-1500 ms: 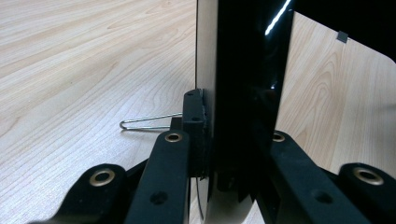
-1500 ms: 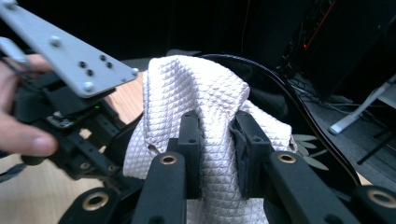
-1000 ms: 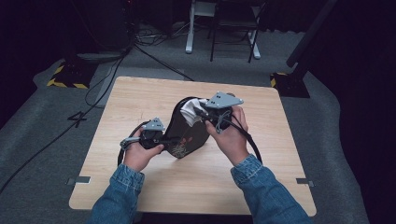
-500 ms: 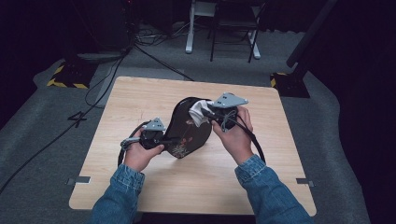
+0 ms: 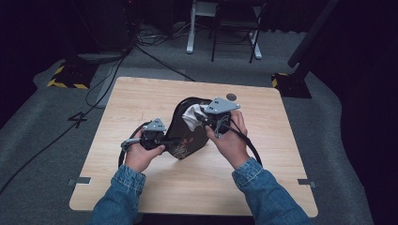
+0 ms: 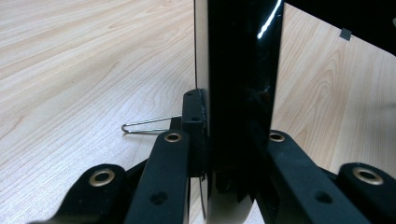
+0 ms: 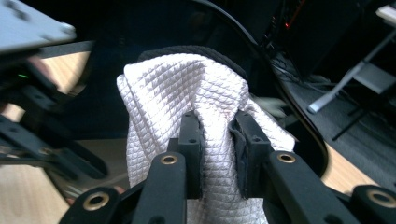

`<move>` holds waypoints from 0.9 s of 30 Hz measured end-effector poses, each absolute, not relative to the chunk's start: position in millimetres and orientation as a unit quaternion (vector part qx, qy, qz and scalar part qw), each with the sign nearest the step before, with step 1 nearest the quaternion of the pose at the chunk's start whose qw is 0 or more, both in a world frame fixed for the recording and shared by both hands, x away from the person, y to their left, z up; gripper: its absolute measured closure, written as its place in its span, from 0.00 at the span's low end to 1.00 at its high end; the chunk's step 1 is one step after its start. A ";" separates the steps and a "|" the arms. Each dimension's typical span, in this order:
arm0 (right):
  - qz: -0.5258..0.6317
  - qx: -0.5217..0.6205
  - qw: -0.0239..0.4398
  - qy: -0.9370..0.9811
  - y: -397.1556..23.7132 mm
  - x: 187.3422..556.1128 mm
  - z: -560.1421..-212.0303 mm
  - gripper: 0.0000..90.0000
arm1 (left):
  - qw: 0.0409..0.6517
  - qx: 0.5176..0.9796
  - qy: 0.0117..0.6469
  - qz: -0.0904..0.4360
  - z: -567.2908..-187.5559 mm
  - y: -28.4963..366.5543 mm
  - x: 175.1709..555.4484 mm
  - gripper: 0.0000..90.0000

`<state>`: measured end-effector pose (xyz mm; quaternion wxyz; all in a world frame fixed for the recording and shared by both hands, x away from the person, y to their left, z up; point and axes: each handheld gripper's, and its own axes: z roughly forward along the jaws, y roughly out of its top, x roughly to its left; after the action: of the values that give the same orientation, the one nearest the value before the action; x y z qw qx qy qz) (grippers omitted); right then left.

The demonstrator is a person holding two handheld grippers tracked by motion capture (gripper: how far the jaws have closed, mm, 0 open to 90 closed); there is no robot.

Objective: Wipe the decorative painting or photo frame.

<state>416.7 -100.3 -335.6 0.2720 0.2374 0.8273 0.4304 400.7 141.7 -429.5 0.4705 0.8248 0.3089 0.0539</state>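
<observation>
Jaws of the left gripper (image 5: 171,140) clamp the edge of a glossy black panel (image 5: 187,138) standing upright on the wooden table (image 5: 141,98); the right gripper (image 5: 201,119) pinches a white cloth (image 7: 187,88) against its upper part

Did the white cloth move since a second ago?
Yes. The white cloth, pinched in the right tool, slid a little toward the table's far edge, across the upright black panel.

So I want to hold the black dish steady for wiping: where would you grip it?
Probably at its rim, edge-on from the side. The black dish stands on edge, so the left gripper clamps across its thin wall, leaving the face free for the white cloth in the right gripper.
</observation>
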 end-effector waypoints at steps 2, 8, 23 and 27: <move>0.429 0.250 0.270 0.825 -107.4 421.8 -337.8 0.84 | 0.471 0.825 0.309 0.054 -429.5 141.8 400.7 0.89; 0.415 0.272 0.277 0.823 -124.9 433.3 -343.9 0.84 | 0.470 0.827 0.305 0.052 -429.8 142.5 400.7 0.89; 0.419 0.275 0.277 0.820 -126.3 431.0 -334.7 0.84 | 0.463 0.832 0.302 0.055 -430.3 142.5 400.8 0.89; 0.426 0.266 0.285 0.817 -124.4 428.3 -325.7 0.84 | 0.465 0.832 0.298 0.051 -430.3 143.2 401.1 0.89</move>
<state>428.3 -124.4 -325.7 0.2855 0.2658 0.8165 0.4256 401.1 143.2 -430.3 0.4646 0.8322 0.2985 0.0505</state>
